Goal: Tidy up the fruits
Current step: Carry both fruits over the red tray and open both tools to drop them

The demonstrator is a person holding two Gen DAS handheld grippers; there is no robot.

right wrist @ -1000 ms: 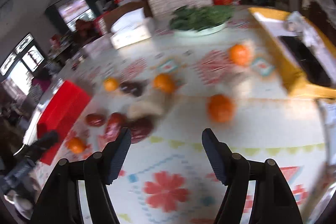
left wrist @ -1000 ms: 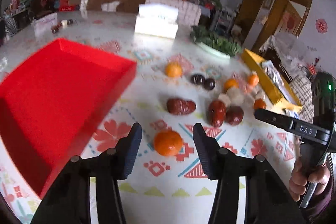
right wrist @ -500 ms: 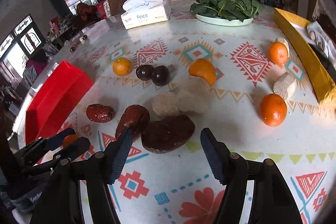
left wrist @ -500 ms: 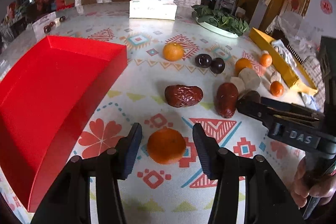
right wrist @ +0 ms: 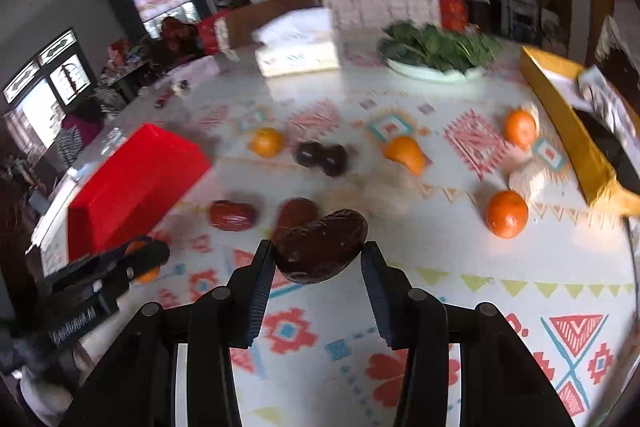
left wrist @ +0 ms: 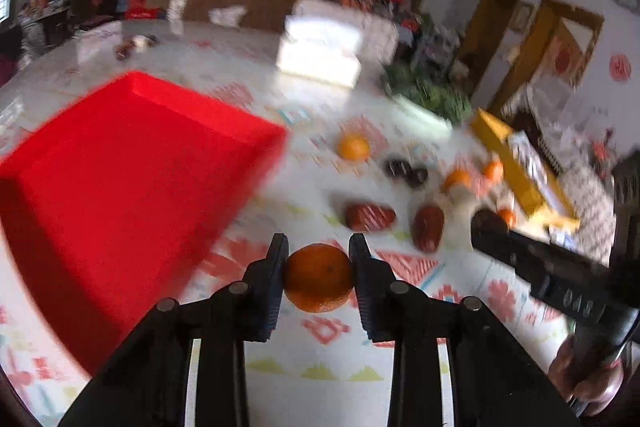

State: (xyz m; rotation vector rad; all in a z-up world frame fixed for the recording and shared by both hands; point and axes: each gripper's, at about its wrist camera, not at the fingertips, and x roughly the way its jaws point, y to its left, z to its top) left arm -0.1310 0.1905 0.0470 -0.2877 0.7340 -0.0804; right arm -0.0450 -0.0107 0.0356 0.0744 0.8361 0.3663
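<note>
The left gripper point(left wrist: 318, 277) pinches a mandarin point(left wrist: 318, 279) near the red tray point(left wrist: 132, 171), while the right gripper point(right wrist: 318, 259) is closing on a dark jujube point(right wrist: 320, 247).

Blurred red tray point(left wrist: 120, 179), its left edge cut off; indistinct far clutter.

A dimpled, slightly shiny peel is seen on the mandarin point(left wrist: 318, 277). A wrinkled, glossy dark skin is shown by the large date point(right wrist: 322, 251). The red tray point(left wrist: 120, 179) looks to be of smooth plastic. The desk point(right wrist: 460, 291) is covered by a smooth, printed cloth with a faint sheen. Matt black, ribbed pads are borne by the jaws.
</note>
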